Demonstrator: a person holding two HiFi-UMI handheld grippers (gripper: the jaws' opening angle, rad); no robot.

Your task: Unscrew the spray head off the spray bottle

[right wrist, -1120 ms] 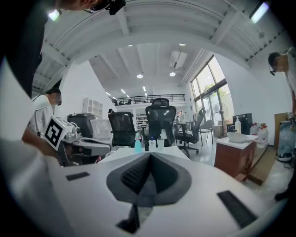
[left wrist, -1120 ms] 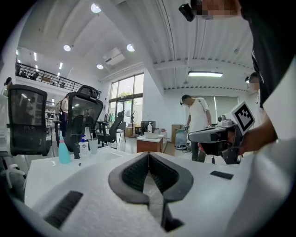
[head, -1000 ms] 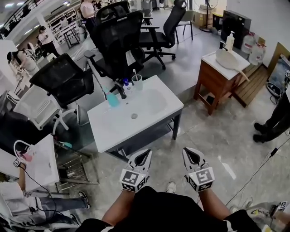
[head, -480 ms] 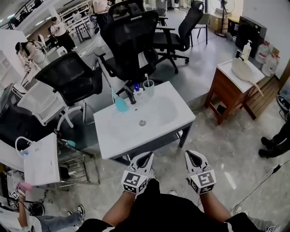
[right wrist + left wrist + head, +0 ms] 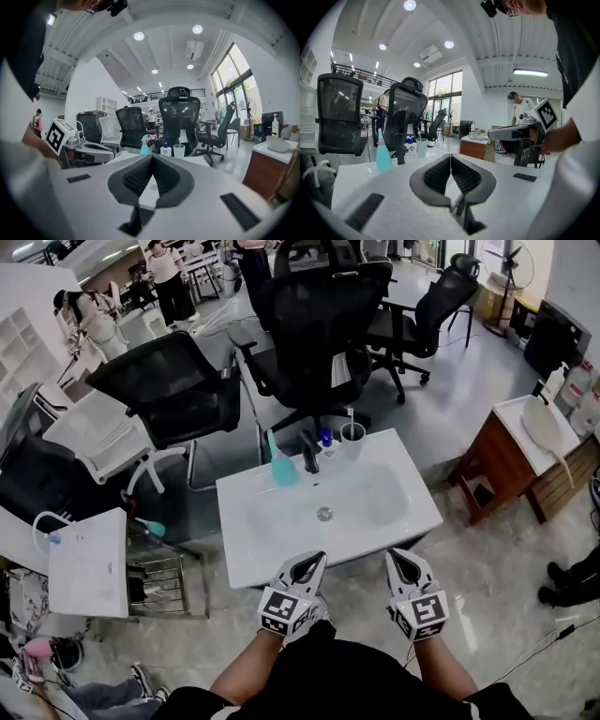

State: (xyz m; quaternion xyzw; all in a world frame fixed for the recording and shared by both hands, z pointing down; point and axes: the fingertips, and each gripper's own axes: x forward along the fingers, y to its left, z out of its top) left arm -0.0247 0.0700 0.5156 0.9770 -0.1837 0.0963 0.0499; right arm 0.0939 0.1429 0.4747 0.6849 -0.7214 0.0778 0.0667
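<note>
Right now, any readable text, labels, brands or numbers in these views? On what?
No text is legible in any view.
Label on the small white pump bottle: some print, too small and blurred to read.
Cubes on the left gripper and right gripper: black-and-white square marker patterns only, no letters or digits.
On the teal spray bottle: no label visible.
</note>
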